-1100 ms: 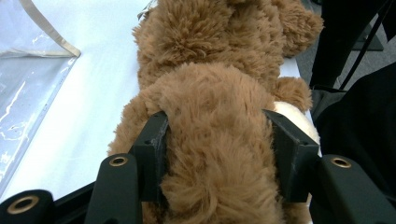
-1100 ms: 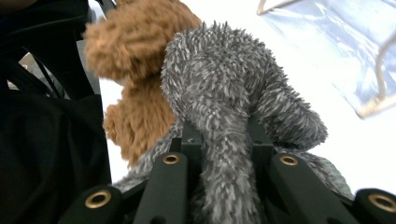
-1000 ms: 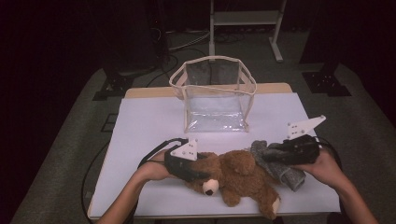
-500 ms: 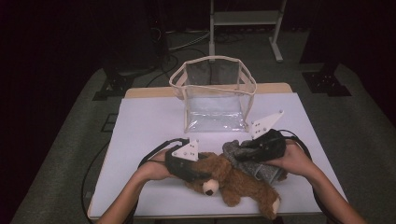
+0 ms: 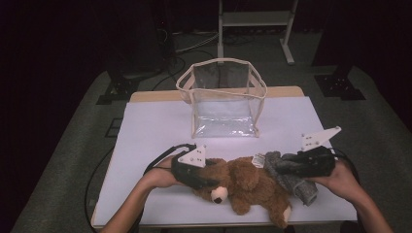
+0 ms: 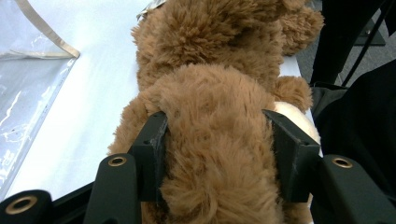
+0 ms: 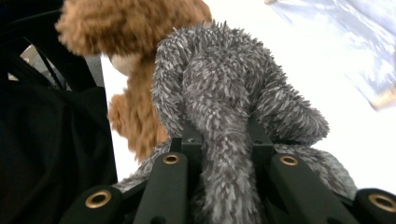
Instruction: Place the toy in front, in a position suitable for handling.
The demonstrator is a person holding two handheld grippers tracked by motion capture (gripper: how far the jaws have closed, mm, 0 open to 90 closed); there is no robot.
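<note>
A white sheet (image 5: 160,131) covers the table (image 5: 145,96), whose wooden edge shows along the far side. The table stands on grey carpet (image 5: 63,145) in a dark room, with a pale metal stand (image 5: 255,19) behind it and black cables on the floor at the back left.

Against the picture from half a second ago, the right gripper (image 5: 296,167) has drawn back toward the right edge of the table, taking the grey plush toy (image 5: 291,177) with it; the toy then lay partly over the brown bear's back and now sits just beside the bear, touching its far end (much as in the picture from a full second ago). The left gripper (image 5: 197,175) and the bear have kept their place.

The clear plastic bag (image 5: 223,99) with beige trim stands upright and open at the middle of the table, well behind the toys; nothing can be made out inside it.

The brown teddy bear (image 5: 243,187) lies on its side near the front edge of the sheet, its muzzle toward the person. In the left gripper view the left gripper (image 6: 215,154) has its jaws pressed into the bear's fur on both sides, clamping it. In the right gripper view the right gripper (image 7: 226,140) pinches a narrow limb of the grey plush toy (image 7: 219,79), jaws nearly together
</note>
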